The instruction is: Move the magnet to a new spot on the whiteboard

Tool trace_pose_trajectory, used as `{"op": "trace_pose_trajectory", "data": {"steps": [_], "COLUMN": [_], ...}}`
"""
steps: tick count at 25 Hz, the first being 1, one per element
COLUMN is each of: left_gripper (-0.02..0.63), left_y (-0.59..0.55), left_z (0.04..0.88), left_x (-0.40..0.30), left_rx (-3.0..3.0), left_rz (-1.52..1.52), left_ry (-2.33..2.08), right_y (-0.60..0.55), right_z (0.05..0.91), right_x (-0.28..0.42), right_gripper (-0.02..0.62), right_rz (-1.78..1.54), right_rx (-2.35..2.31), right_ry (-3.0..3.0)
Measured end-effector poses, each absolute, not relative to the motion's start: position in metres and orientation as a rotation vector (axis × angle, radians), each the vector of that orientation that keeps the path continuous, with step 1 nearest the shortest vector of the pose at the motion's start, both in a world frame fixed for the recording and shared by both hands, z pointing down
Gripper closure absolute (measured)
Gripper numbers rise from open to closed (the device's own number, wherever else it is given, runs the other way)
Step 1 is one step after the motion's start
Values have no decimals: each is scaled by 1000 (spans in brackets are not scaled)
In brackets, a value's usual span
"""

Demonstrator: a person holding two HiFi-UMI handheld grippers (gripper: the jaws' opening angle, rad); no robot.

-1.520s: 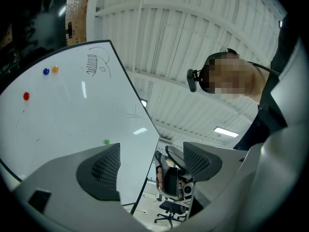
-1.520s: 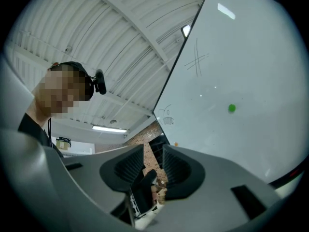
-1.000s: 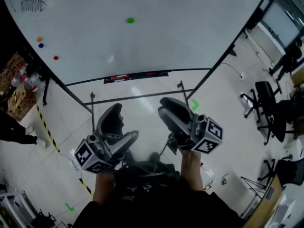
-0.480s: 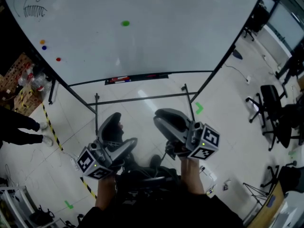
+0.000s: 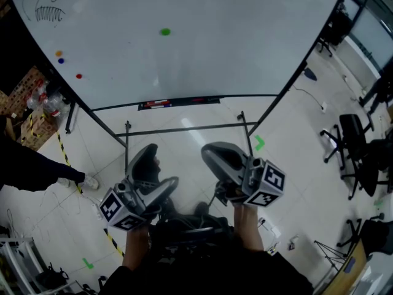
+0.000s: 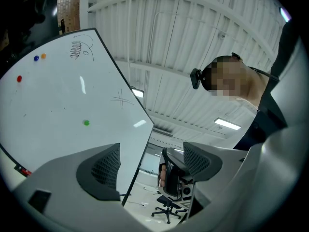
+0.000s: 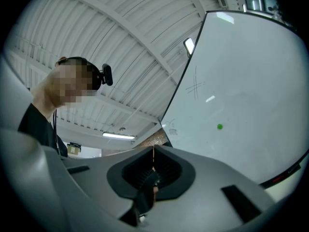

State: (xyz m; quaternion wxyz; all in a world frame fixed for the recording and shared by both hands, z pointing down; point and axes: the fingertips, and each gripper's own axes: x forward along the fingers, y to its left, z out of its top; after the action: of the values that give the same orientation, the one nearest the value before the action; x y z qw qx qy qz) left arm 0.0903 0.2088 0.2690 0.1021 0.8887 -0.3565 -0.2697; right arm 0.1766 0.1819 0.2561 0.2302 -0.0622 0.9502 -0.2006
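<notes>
A green magnet (image 5: 164,32) sticks near the upper middle of the whiteboard (image 5: 215,48); it also shows as the green magnet (image 6: 86,123) and the green magnet (image 7: 219,126) in the gripper views. Both grippers hang low, well short of the board. My left gripper (image 5: 155,172) is open, its jaws (image 6: 152,163) wide apart with nothing between them. My right gripper (image 5: 222,157) has just been closing and now stands shut, pads (image 7: 153,172) pressed together on nothing.
Orange (image 5: 59,53), blue (image 5: 60,60) and red (image 5: 78,76) magnets sit at the board's left, below a sketch (image 5: 48,10). A marker tray (image 5: 178,102) runs along its bottom edge, above the stand's bars (image 5: 184,128). Office chairs (image 5: 355,141) stand right; a person's leg (image 5: 37,168) is left.
The right gripper's jaws have closed from wide apart to shut. Both grippers shifted slightly lower in the head view. The person's leg at the left moved further into view.
</notes>
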Motion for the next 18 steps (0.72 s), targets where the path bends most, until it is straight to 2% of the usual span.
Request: {"op": "trace_pose_trajectory", "data": {"steps": [18], "left_gripper": [202], "left_y": [195], "left_z": [272], "left_x": [79], "left_rx": [2624], "left_rz": [-793], "left_ry": [-1039], "right_y": [173], "right_z": [258], "right_x": [162], "right_gripper": [571], "right_rz": [-543], "right_rx": [-164], "right_ry": [2630]}}
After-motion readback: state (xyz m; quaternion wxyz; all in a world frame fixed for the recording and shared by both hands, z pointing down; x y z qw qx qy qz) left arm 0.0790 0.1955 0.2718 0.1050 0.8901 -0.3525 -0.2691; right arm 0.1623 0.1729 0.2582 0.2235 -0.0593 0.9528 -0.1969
